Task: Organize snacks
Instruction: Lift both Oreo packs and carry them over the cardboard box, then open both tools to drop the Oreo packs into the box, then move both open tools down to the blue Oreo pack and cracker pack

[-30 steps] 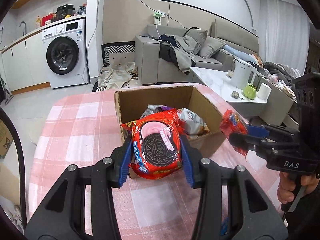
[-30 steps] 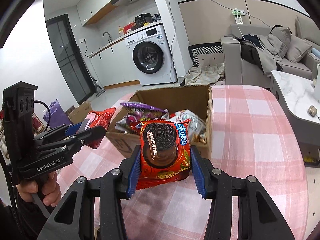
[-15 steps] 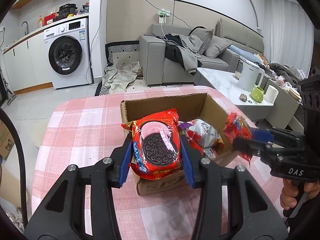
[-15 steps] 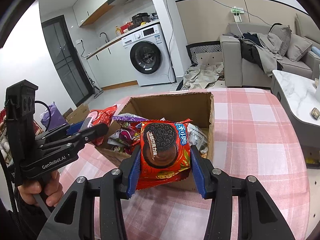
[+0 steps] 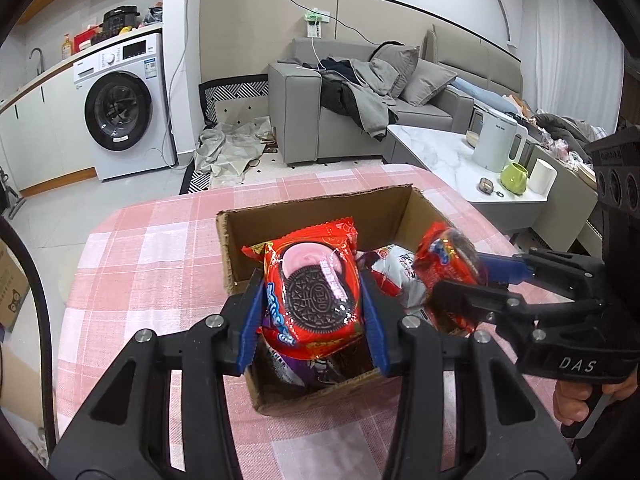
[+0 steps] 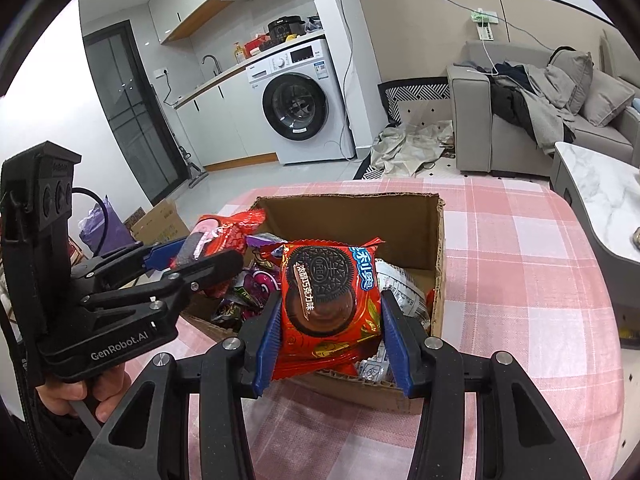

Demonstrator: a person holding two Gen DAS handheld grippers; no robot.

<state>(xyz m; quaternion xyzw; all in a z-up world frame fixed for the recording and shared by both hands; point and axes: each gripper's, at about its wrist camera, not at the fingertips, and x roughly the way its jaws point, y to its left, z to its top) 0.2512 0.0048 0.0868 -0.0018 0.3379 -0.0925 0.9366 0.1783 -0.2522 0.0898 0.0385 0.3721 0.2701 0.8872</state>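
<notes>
Above the open cardboard box (image 5: 316,216) at frame centre, the left tongs (image 5: 314,312) pinch a strawberry Oreo packet (image 5: 314,292); the right tongs (image 6: 330,328) pinch a chocolate Oreo packet (image 6: 328,300). Both packets hang over loose snacks (image 6: 244,292) inside, on the pink-checked bench (image 5: 152,248).

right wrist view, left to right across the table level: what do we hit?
Left claw holding a pink-filling Oreo pack → purple snack bags in the cardboard box → chocolate Oreo pack in the right claw → pink checked tablecloth.
</notes>
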